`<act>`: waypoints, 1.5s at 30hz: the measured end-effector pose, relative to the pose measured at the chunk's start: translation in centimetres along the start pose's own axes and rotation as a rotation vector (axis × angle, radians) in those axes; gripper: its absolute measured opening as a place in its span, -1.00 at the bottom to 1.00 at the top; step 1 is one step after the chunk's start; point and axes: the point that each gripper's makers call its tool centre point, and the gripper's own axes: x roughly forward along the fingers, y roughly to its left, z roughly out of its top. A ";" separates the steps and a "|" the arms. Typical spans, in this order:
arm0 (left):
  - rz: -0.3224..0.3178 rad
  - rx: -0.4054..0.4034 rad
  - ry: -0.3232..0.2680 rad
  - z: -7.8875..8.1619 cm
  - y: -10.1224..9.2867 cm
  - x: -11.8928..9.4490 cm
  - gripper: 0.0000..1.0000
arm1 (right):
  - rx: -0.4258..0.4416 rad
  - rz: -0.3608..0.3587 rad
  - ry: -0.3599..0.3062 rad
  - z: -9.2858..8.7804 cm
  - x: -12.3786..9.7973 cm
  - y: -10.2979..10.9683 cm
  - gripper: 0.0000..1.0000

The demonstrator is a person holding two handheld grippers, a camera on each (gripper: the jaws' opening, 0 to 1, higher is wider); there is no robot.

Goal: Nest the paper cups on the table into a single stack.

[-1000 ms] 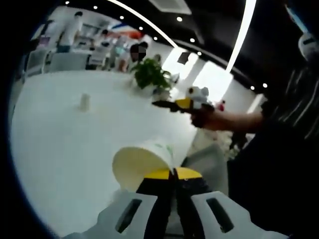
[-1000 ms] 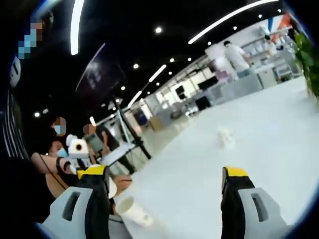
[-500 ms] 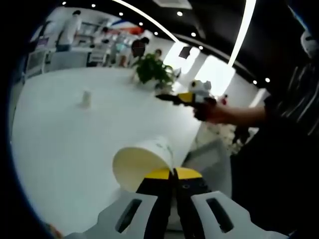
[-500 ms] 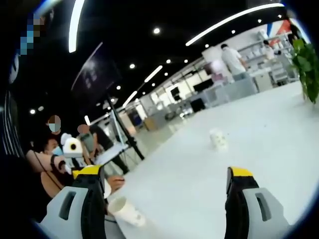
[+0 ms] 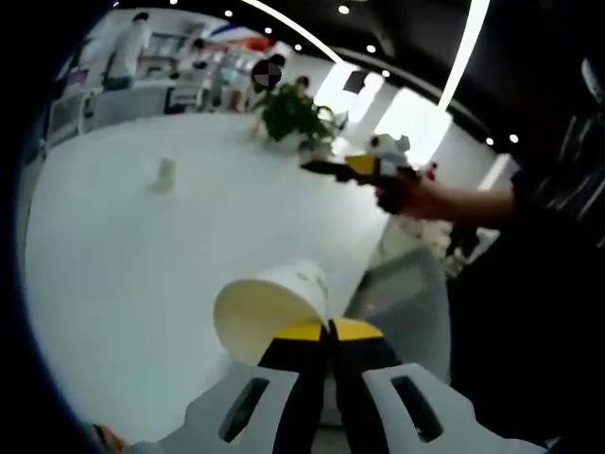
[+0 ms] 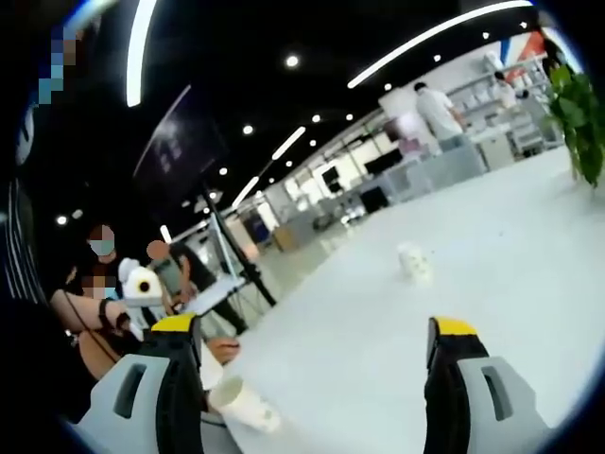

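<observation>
My left gripper (image 5: 329, 329) is shut on the rim of a white paper cup (image 5: 269, 307) with green print, held on its side above the white table (image 5: 142, 265), mouth towards the camera. A second paper cup (image 5: 165, 175) stands far off on the table. In the right gripper view that far cup (image 6: 412, 262) stands ahead between the jaws, and my right gripper (image 6: 312, 331) is open with nothing in it. The held cup (image 6: 248, 407) and the left gripper (image 6: 142, 288) show at lower left. The right gripper (image 5: 354, 168) reaches in over the table in the left gripper view.
A potted green plant (image 5: 293, 113) stands at the table's far edge. Several people sit beyond the table's left side in the right gripper view (image 6: 99, 251), next to a tripod (image 6: 236, 260). Others stand at counters in the background (image 6: 435, 109).
Both views have shifted slightly with the hands. The right gripper has drifted a little further over the table; the held cup stays put in the left gripper.
</observation>
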 end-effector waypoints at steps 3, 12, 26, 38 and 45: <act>0.040 0.107 0.053 -0.4 0.4 0.3 -1.00 | 0.001 0.002 -0.006 0.0 -0.1 0.0 0.91; 0.078 0.237 0.213 -2.1 0.9 1.6 -1.00 | 0.026 0.006 -0.008 -0.6 -0.2 -0.1 0.91; 0.094 0.464 0.388 -3.9 1.5 3.0 -1.00 | 0.071 0.003 -0.022 -1.3 -0.8 -0.4 0.91; 0.092 0.534 0.575 -4.4 1.0 2.8 -1.00 | 0.088 0.003 -0.033 -1.6 -0.9 -0.4 0.90; 0.081 0.516 0.632 -4.3 0.9 3.4 -1.00 | 0.107 0.008 -0.044 -1.8 -0.9 -0.3 0.89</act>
